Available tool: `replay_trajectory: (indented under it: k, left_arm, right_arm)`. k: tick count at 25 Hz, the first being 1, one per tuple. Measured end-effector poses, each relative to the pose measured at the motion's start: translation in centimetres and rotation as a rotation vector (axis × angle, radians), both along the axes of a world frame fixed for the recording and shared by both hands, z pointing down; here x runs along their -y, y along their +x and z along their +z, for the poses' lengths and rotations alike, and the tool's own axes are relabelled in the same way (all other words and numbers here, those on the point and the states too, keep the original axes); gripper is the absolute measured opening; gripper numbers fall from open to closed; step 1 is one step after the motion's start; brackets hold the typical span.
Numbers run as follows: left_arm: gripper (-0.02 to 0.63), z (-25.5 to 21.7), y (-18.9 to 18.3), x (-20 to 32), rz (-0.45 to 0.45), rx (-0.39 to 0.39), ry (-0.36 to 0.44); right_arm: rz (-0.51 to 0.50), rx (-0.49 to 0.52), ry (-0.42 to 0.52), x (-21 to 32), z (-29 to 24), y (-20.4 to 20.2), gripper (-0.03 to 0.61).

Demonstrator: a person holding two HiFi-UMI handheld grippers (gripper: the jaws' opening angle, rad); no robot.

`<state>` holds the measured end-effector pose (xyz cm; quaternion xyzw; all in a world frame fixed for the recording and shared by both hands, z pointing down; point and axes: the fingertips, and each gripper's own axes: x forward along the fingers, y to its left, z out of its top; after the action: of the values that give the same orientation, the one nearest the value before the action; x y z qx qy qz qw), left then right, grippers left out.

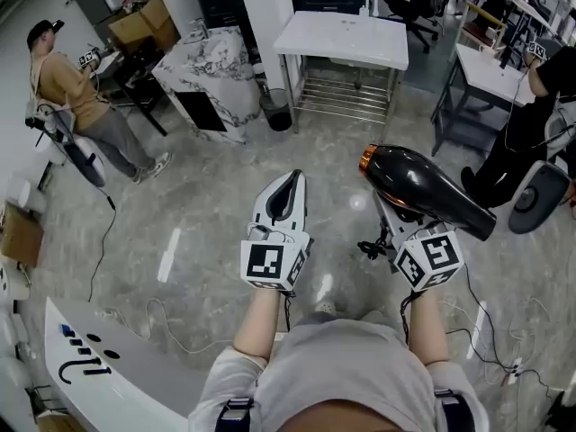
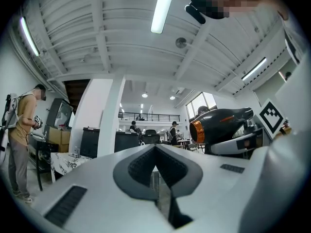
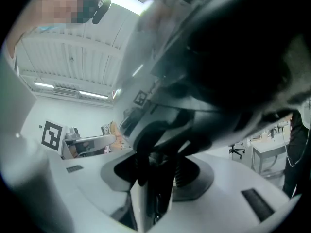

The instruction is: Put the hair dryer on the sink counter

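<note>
A black hair dryer (image 1: 423,187) with an orange ring at its nozzle is held up in the air, with my right gripper (image 1: 400,212) shut on its handle. Its dark body (image 3: 233,47) fills the right gripper view above the jaws, which clamp the handle. The left gripper view shows the hair dryer (image 2: 221,125) at the right. My left gripper (image 1: 286,192) is shut with nothing in it, level with and left of the dryer. The white sink counter (image 1: 342,36) with its faucet stands across the floor, well ahead of both grippers.
A marble-patterned cabinet (image 1: 202,70) stands left of the sink counter, with a dark bin (image 1: 279,111) between them. One person (image 1: 72,88) stands at the far left, another (image 1: 540,88) by a white table (image 1: 486,70) at the right. Cables (image 1: 162,318) trail over the floor near a white panel (image 1: 99,367).
</note>
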<state>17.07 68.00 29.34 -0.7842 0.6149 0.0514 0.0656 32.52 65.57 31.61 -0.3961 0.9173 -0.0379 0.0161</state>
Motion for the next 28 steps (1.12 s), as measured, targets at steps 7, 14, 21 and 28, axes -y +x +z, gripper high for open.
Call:
replay_trajectory:
  k: [7,14,21,28]
  left_arm:
    - [0.014,0.7,-2.8,2.0,0.032,-0.001,-0.001]
    - [0.012,1.3,-5.2,6.8,0.027,-0.020,-0.005]
    - [0.012,1.1,-8.1,15.5,0.022,-0.017,-0.001]
    - [0.014,-0.6,-9.4,24.9,0.048,-0.012,0.021]
  right_arm:
    - [0.024,0.047,0.002,1.4,0.2,-3.2,0.176]
    - [0.007,0.027,0.007,6.3,0.6,-5.6,0.176]
    - [-0.005,0.011,0.015,14.9,0.7,-8.8,0.176]
    - [-0.016,0.036,0.029,23.8,-0.9,-11.1,0.176]
